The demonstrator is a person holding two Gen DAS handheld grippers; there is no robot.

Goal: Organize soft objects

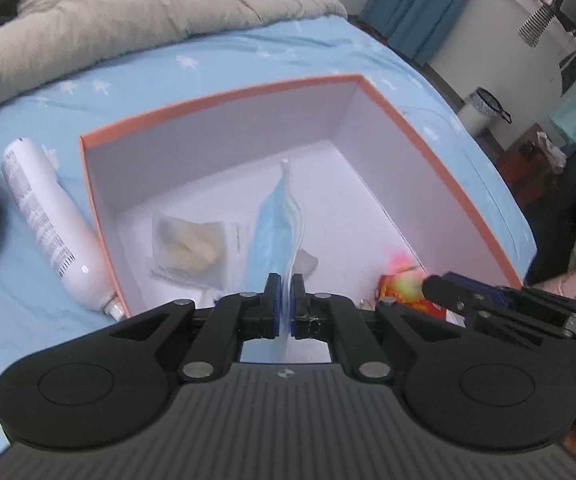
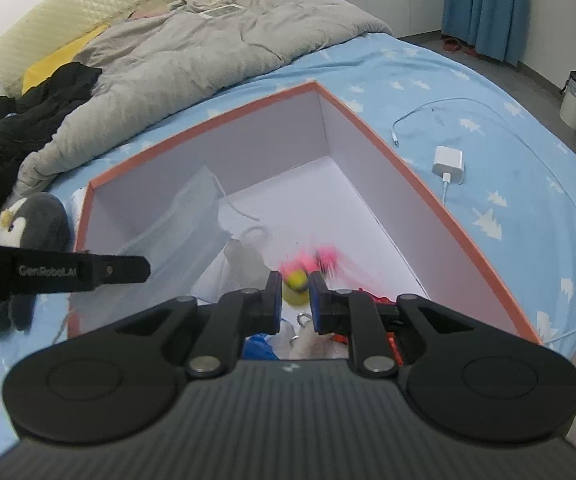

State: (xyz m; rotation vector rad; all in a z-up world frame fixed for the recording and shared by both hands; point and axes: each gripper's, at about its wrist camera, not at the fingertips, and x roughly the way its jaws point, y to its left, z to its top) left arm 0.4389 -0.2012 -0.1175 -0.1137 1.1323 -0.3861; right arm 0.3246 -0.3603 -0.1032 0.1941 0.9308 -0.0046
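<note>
Box [image 1: 440, 168]: open, orange rim, white inside, standing on the blue bed sheet [image 1: 216, 64]; its near wall is cut off behind the gripper bodies in both views.
Left gripper [image 1: 286, 290]: clamped on a blue face mask [image 1: 276, 232], pads pressing the fabric edge-on over the box interior.
Face mask, axis: long axis runs away from the jaws toward the far wall of the box, tip uppermost in the left wrist view; the lower end passes between the pads and is hidden behind the gripper body.
Right gripper [image 2: 295, 294]: closed on a small yellow-green and pink toy [image 2: 298, 280] over the box floor near the right wall.
Toy, legibility: motion-blurred in both views; possibly a plush keyring figure, as metal rings show beneath it, but its shape and heading cannot be made out.
Box contents: a clear packet [image 1: 186, 246] with a pale item inside lies flat on the floor, just left of the mask; white paper beside it is partly covered by the mask.
White bottle [image 1: 48, 224]: lying on the sheet, touching the box's left outer wall, cap toward the camera.
Penguin plush [image 2: 28, 224]: beside the box's left corner, partly hidden behind the left gripper's finger.
Charger [image 2: 448, 164]: white, with cable, on the sheet right of the box.
Duvet [image 2: 192, 48]: grey, bunched beyond the box.
</note>
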